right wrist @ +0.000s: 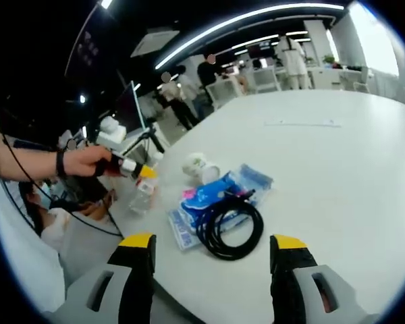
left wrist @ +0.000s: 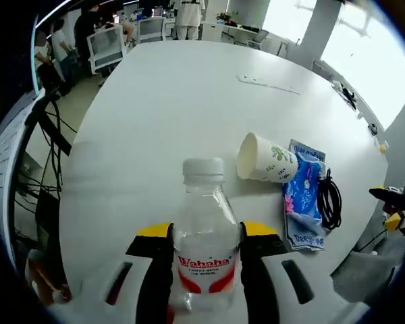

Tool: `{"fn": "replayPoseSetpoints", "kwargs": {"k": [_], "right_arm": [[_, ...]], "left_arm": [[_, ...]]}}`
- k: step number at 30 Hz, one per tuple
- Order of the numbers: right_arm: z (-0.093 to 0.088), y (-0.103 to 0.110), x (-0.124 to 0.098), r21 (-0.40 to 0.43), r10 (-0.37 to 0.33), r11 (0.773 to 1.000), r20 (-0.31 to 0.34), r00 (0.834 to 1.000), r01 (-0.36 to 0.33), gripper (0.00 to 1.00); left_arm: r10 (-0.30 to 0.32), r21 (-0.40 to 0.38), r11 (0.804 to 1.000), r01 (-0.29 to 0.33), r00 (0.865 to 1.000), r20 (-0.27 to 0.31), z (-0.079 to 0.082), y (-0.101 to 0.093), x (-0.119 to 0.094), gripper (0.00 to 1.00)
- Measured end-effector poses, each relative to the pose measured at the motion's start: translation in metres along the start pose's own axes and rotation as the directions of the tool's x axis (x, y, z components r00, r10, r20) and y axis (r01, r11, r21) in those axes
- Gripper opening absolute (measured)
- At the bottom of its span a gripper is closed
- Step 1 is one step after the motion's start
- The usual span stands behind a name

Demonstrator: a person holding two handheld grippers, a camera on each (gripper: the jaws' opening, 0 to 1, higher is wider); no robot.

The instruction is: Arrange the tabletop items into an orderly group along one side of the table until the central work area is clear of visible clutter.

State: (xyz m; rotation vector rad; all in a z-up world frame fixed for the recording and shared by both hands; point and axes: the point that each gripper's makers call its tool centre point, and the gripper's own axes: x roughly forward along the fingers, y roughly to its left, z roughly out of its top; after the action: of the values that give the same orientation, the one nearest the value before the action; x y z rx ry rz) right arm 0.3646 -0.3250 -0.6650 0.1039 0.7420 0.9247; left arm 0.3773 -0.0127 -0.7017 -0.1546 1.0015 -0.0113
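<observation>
The clear plastic water bottle with a white cap and red label [left wrist: 205, 250] stands upright near the table's edge, clamped at label height between the two jaws of the left gripper [left wrist: 206, 270]. In the right gripper view the same bottle [right wrist: 142, 192] is seen at the table's rim with a person's hand [right wrist: 88, 160] above it on the gripper. Judgement: the upright hold suits setting it down without tipping, close to the items already gathered.

Just beside it, toward the same edge, lies a white paper cup with a green leaf print [left wrist: 264, 159], on its side with its mouth toward the bottle. Touching the cup is a blue printed plastic packet [left wrist: 302, 196], with a coiled black cable [left wrist: 329, 200] resting against its far side. These three form a loose cluster along one side; the cup, being on its side, may roll if nudged.

The right gripper [right wrist: 214, 270] has its jaws wide apart and holds nothing, facing the cable [right wrist: 228, 223] and packet [right wrist: 212, 196].

The round white table [left wrist: 189, 94] is otherwise bare across its centre, save a thin white strip [left wrist: 266, 84] far off.
</observation>
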Motion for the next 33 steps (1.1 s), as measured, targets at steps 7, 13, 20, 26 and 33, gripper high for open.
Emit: {"fn": "replayPoseSetpoints", "kwargs": {"k": [7,13,20,26,33], "right_arm": [[-0.003,0.001,-0.001,-0.009,-0.004,1.000,0.000,1.000,0.004,0.70],[-0.006,0.007,-0.001,-0.010,0.007,1.000,0.002,1.000,-0.007,0.69],[-0.008,0.011,0.001,-0.024,0.021,0.999,-0.010,1.000,-0.021,0.69],[-0.008,0.012,0.003,-0.029,0.031,0.999,-0.011,0.999,-0.031,0.69],[-0.005,0.015,0.001,-0.044,0.038,0.998,-0.010,0.999,-0.039,0.69]], "left_arm": [[0.008,0.022,1.000,-0.010,0.999,0.054,0.007,-0.003,-0.013,0.37],[0.021,0.029,0.999,-0.023,0.996,0.082,0.005,-0.005,-0.026,0.37],[0.036,0.057,0.997,-0.044,0.990,0.133,0.002,-0.005,-0.039,0.37],[0.050,0.057,0.997,-0.059,0.988,0.144,-0.009,-0.006,-0.045,0.37],[0.065,0.080,0.994,-0.079,0.984,0.167,-0.015,-0.008,-0.048,0.37]]}}
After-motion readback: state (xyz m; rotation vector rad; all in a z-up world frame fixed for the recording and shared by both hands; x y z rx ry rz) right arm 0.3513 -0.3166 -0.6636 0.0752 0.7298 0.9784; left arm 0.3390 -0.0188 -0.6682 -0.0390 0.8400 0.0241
